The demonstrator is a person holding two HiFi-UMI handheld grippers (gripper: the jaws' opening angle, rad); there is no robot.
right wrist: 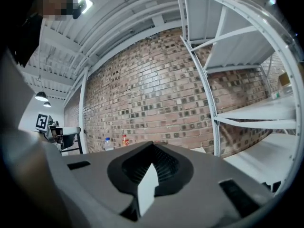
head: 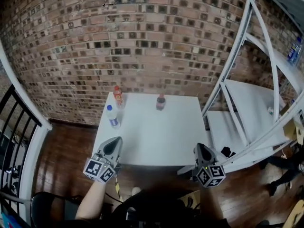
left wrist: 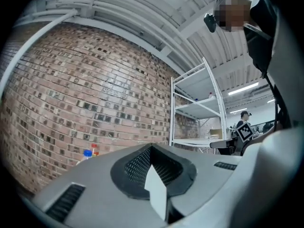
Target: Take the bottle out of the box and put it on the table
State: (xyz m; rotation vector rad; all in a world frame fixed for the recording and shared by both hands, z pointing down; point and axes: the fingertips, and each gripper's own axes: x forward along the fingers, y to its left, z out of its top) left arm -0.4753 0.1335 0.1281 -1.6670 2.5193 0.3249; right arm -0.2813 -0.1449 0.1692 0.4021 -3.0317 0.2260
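Hovering at the near edge of the table (head: 156, 137), my left gripper (head: 115, 142) and right gripper (head: 199, 148) both have jaws pressed together, nothing between them. Across it stand a blue-capped bottle (head: 112, 116), an orange bottle (head: 118, 96) and a dark bottle (head: 160, 101), all upright.

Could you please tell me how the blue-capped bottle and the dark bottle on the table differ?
The blue-capped bottle looks clear with a blue label; the dark bottle has a reddish cap. The blue-capped bottle stands by the left edge of the white table, the dark bottle near its far edge. Both stand upright on it.
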